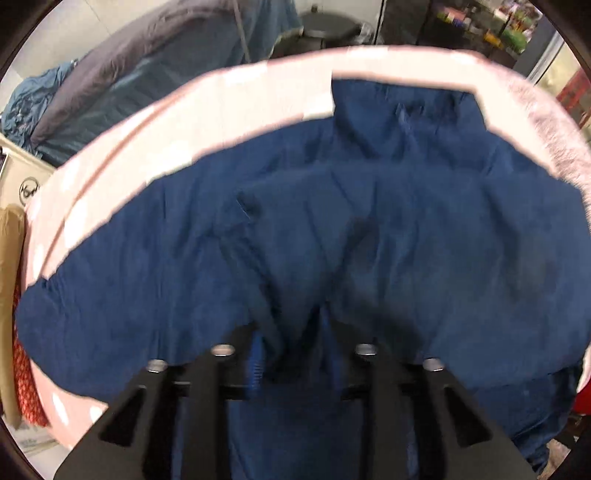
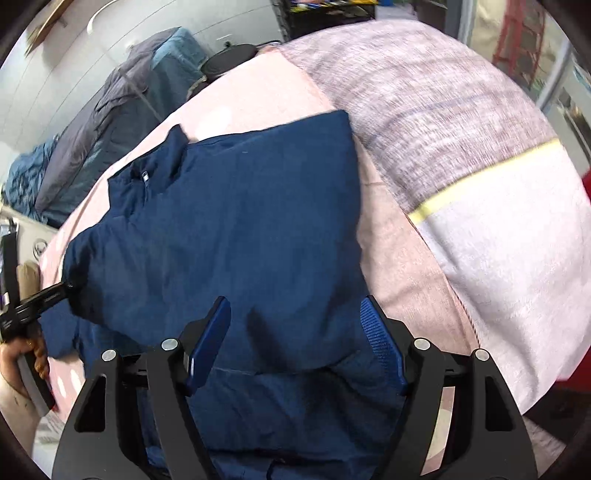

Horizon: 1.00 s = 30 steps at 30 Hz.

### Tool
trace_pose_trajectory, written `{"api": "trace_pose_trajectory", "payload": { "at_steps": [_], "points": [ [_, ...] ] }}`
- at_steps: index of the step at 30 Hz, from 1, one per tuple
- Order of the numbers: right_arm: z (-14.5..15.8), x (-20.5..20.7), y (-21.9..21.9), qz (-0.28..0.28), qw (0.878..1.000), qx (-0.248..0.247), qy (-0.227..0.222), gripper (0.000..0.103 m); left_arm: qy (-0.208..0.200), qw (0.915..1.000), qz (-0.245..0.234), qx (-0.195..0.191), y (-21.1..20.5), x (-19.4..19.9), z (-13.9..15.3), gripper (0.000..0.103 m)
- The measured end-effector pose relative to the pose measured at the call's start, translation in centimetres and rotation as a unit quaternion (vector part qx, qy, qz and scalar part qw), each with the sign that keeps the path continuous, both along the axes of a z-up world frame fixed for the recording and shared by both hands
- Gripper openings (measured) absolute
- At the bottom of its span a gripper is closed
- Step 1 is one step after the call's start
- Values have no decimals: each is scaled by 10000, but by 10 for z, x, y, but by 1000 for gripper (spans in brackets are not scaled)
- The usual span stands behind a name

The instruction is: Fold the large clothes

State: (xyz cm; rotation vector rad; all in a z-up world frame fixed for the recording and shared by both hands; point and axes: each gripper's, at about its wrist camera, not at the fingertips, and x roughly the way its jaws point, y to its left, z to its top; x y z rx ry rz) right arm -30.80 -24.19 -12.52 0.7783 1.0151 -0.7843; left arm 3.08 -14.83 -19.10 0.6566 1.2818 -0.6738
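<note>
A large navy blue jacket (image 1: 332,229) lies spread on a pink bed cover (image 1: 229,110). It also shows in the right wrist view (image 2: 236,221), partly folded over itself, collar at the far left. My left gripper (image 1: 293,350) is shut on a bunched fold of the jacket, and its fingertips are buried in the cloth. In the right wrist view the left gripper (image 2: 68,286) grips the jacket's left edge. My right gripper (image 2: 295,332) is open above the jacket's near part, its blue pads (image 2: 384,343) apart and holding nothing.
A mauve and white blanket (image 2: 461,140) with a yellow stripe lies on the bed to the right of the jacket. Grey and blue bedding (image 1: 122,81) is heaped beyond the bed's left side. A dark round bin (image 1: 325,26) and shelves stand at the back.
</note>
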Motion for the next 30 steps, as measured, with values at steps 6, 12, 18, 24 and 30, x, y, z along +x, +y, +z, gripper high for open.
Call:
{"api": "trace_pose_trajectory", "payload": {
  "at_steps": [6, 12, 18, 24, 30],
  "points": [
    [3, 37, 19, 863, 9932, -589, 508, 73, -295, 9984, 489, -57, 11, -2, 12, 71],
    [-13, 75, 29, 1549, 9816, -690, 883, 84, -616, 9944, 530, -675, 8, -9, 43, 87],
    [-51, 90, 25, 1637, 9716, -505, 1631, 84, -67, 9998, -128, -115, -6, -34, 0, 87],
    [-73, 87, 25, 1776, 9653, -586, 1825, 86, -63, 9984, -170, 531, -26, -43, -44, 97],
    [-86, 89, 23, 1790, 9596, -743, 2038, 97, 257, 9982, -125, 529, -34, -32, -67, 98]
  ]
}}
